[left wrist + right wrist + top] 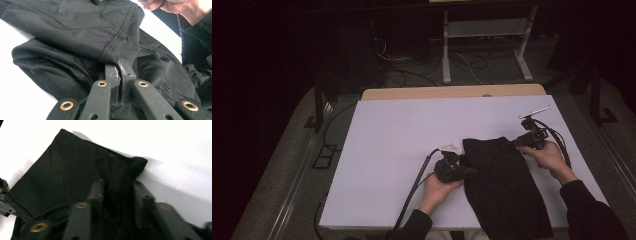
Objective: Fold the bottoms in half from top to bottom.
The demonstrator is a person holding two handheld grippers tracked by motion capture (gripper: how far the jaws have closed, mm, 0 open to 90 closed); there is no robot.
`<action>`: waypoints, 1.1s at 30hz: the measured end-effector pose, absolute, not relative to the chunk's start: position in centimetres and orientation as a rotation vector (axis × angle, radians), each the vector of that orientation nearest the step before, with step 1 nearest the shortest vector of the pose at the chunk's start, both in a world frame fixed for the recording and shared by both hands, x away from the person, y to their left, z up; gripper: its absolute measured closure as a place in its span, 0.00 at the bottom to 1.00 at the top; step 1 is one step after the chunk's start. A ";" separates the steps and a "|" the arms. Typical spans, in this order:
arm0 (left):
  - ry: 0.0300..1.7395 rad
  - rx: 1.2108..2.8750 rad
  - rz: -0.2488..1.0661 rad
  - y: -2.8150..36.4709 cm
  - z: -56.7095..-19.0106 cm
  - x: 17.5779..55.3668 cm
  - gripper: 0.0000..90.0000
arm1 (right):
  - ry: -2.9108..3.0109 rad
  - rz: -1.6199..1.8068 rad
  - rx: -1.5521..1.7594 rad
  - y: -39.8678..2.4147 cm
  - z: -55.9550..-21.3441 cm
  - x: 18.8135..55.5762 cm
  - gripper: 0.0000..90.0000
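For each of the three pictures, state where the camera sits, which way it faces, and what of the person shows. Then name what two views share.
High view: above the person's side, facing forward and down on the white table; forearms, both hands.
Left gripper view: rides the left gripper, shut on the black garment.
Right gripper view: rides the right gripper, jaws around a garment corner.
Shared: the garment.

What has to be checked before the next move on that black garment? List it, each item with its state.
1. Left gripper shut on the garment's seamed edge: ok.
2. Right gripper jaws either side of the garment's corner: ok.
3. Right pads pressing firmly on the cloth: cannot tell.
4. Garment lying flat: not ok, folds bunch beside the left gripper.
5. Garment wholly on the table: not ok, its near end passes the table's near edge.
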State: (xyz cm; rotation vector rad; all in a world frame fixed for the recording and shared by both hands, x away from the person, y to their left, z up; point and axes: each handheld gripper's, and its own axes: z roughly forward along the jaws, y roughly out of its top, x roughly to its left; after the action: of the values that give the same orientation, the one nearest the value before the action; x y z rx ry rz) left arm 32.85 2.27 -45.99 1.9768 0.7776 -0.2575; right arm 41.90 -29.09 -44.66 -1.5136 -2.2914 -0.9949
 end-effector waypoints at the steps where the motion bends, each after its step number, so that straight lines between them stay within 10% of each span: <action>1: 0.777 1.977 -0.258 2.3 -46.0 32.9 0.95 | -2.295 -0.991 -1.511 -29.1 -44.7 41.9 0.77; 5: 0.777 1.974 -0.259 2.3 -46.0 32.9 0.95 | -2.319 -0.990 -1.507 -29.1 -44.4 41.6 0.91; 33: 0.755 2.011 -0.204 0.6 -46.1 31.5 0.88 | -2.326 -1.327 -1.368 -29.3 -39.9 36.3 0.93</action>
State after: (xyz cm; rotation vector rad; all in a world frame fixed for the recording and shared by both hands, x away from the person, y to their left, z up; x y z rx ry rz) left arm 31.50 0.56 -46.12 2.0105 0.7554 -0.2044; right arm 36.28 -29.30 -39.93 -1.3681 -2.3255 -1.3272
